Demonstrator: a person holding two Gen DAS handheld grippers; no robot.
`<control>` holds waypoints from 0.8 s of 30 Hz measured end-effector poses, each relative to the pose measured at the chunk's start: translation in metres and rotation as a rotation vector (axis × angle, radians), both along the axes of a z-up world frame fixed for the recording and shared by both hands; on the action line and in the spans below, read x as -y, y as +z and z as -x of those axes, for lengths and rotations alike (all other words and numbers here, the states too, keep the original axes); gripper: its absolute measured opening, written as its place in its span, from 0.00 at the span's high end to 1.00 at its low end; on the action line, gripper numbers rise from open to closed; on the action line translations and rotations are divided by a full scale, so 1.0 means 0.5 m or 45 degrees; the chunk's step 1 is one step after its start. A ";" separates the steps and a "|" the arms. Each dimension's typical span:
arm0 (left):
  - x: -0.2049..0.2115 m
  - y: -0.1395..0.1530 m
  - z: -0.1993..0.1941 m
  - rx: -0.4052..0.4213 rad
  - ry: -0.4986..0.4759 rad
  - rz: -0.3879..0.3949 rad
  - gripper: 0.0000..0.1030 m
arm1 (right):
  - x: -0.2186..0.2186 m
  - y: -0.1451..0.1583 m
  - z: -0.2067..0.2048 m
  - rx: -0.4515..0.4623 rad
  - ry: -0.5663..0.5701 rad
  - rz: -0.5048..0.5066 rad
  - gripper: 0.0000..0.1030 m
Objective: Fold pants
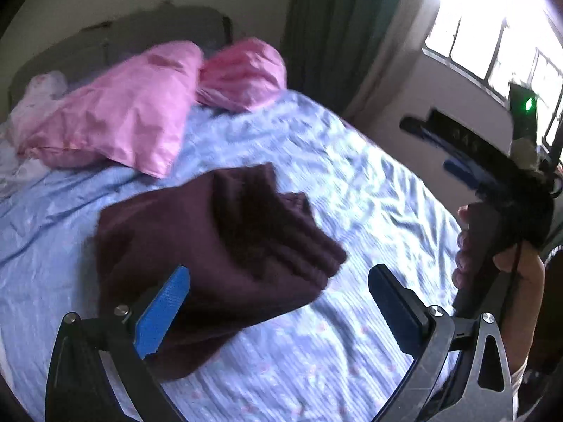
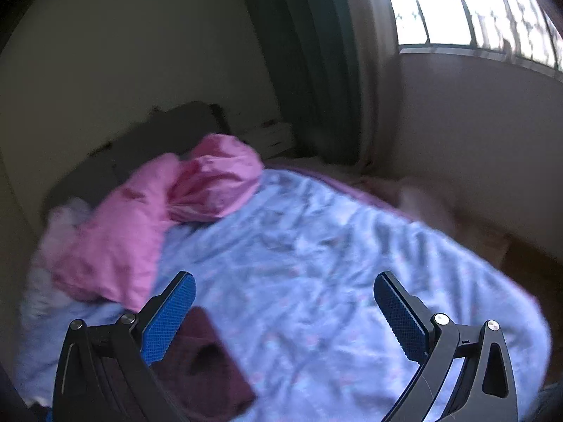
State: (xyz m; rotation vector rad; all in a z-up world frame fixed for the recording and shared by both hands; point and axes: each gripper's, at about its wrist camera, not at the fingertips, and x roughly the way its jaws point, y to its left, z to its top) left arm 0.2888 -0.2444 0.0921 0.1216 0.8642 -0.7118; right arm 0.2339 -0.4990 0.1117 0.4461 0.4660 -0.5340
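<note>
Folded pants [image 1: 211, 256] lying on the bed [image 1: 352, 183], both grippers hovering above it.
Left gripper [image 1: 278, 299] and right gripper [image 2: 285, 311] are holding jaws wide apart, gripping nothing; pants are sitting near pink pillows [image 1: 116, 112], just beyond the left gripper.

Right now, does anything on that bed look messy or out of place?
Slightly. The maroon pants lie in a folded bundle, but their layers fan out unevenly at one end instead of stacking flush. The pink pillows sit crumpled and askew, and the blue bedsheet is wrinkled. Both the left gripper and right gripper are open, holding nothing.
</note>
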 end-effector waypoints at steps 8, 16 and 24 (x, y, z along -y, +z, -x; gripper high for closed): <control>-0.133 -0.083 -0.026 0.001 0.137 0.145 0.00 | -0.060 -0.068 -0.085 -0.075 0.252 -0.069 0.00; -0.181 -0.106 -0.049 0.117 0.292 0.086 0.00 | -0.193 -0.127 -0.161 -0.170 0.458 0.091 0.06; -0.192 -0.114 -0.067 0.141 0.256 0.105 0.00 | -0.238 -0.137 -0.193 -0.162 0.522 0.158 0.08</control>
